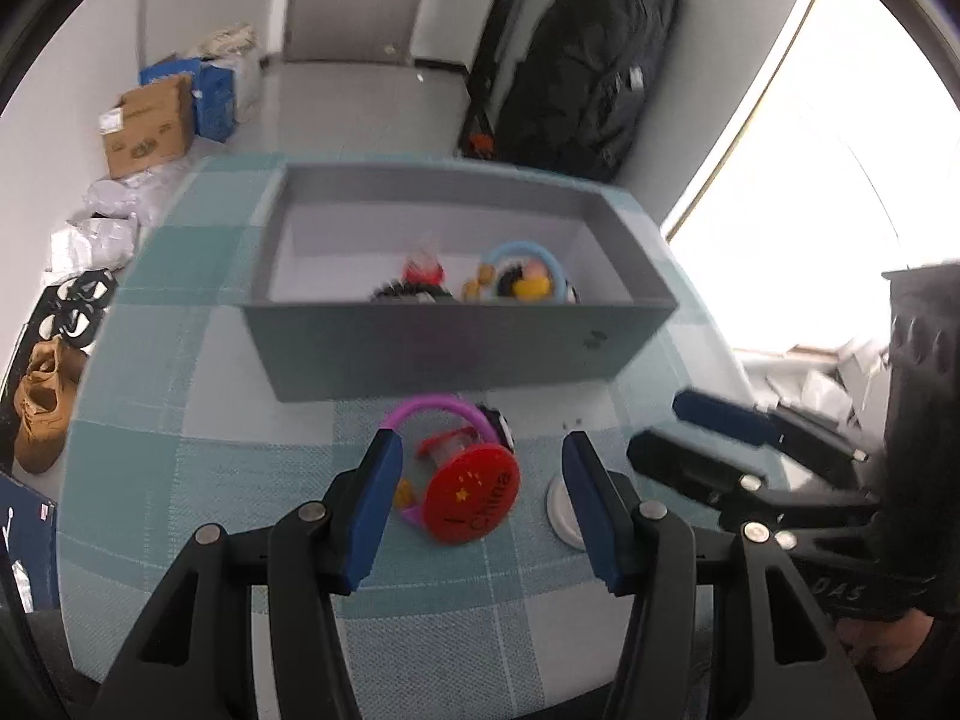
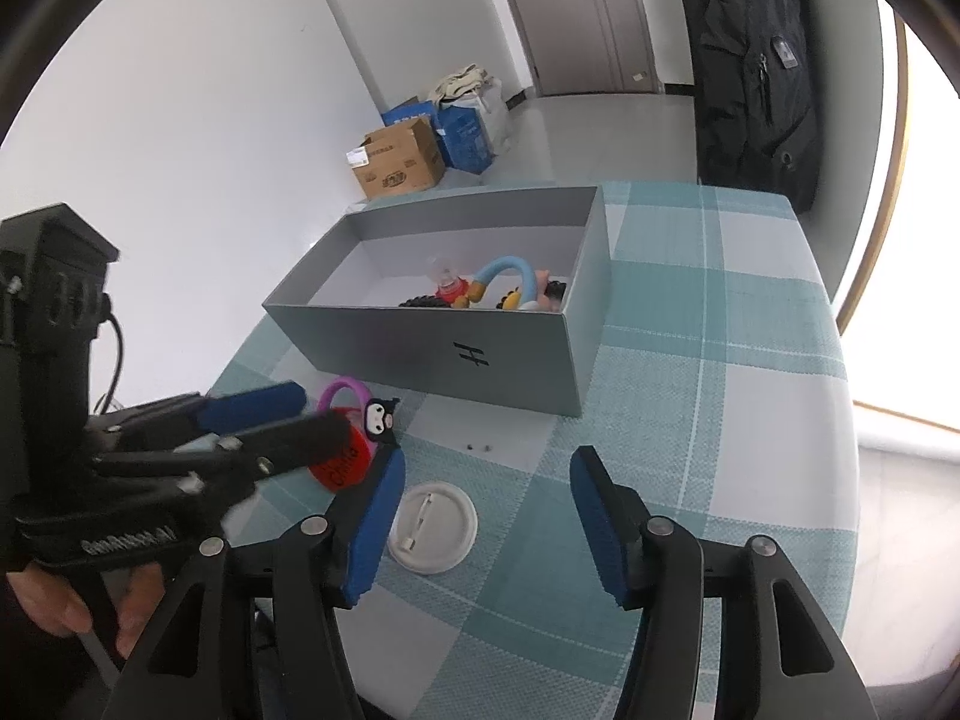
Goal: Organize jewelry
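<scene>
A grey open box (image 1: 432, 354) (image 2: 510, 360) stands on the checked tablecloth and holds several trinkets, among them a blue ring toy (image 1: 528, 267) (image 2: 510, 276). In front of it lie a red round badge (image 1: 471, 492) (image 2: 345, 459), a purple ring (image 1: 438, 411) (image 2: 342, 393) and a black cartoon charm (image 2: 381, 420). A white round badge (image 2: 433, 525) (image 1: 561, 510) lies face down to their right. My left gripper (image 1: 480, 468) is open just above the red badge. My right gripper (image 2: 486, 504) is open over the white badge.
The table (image 2: 750, 420) has a teal and white checked cloth. Its far edge lies just behind the box. Cardboard boxes (image 1: 150, 126) and bags stand on the floor at the left, shoes (image 1: 42, 408) below them. A black bag (image 2: 756, 60) hangs at the back.
</scene>
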Demonstrator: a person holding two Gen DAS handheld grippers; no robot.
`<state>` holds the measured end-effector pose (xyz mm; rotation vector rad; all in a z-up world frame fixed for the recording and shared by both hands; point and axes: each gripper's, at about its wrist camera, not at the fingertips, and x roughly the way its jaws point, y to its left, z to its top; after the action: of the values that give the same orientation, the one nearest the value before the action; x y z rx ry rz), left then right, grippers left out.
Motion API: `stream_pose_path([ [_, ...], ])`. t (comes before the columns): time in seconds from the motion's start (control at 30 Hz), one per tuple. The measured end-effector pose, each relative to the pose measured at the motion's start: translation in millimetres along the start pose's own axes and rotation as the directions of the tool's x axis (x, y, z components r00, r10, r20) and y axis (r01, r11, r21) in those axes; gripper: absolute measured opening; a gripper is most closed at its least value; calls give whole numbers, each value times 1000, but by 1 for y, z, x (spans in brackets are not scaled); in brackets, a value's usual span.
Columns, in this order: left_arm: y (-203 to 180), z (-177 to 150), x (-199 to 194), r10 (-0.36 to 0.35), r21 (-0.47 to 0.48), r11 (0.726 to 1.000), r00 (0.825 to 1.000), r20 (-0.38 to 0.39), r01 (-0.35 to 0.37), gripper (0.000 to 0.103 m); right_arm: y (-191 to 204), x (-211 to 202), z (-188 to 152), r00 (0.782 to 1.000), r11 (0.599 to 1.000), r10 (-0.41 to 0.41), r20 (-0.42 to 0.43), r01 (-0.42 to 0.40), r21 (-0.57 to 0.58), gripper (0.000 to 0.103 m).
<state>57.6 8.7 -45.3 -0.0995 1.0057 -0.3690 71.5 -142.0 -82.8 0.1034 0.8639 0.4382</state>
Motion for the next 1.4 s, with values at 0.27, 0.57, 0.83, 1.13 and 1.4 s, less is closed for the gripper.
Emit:
stream_pose_path([
  [0.27,-16,-10,0,91,103,991,996,2,-91,10,-1,1,-1,1000,1000,-7,-5,7,3,57],
  [0.57,-29,-16,-10,55,162,985,998,28,-59,2,0,0,0,1000,1000,-12,-6,12,1,57],
  [0.83,-28,-15,-10,-1,130,991,1000,9,0,2,-13,0,1,1000,998,-17,-15,18,66,57],
  [1.13,-28,-17,-8,-28,104,994,999,-16,29,2,-16,-2,0,999,997,-35,-23,36,72,57],
  [1.4,-21,-14,-8,-38,52,998,999,-32,39,2,-15,-2,-2,998,997,-46,-29,48,61,57],
])
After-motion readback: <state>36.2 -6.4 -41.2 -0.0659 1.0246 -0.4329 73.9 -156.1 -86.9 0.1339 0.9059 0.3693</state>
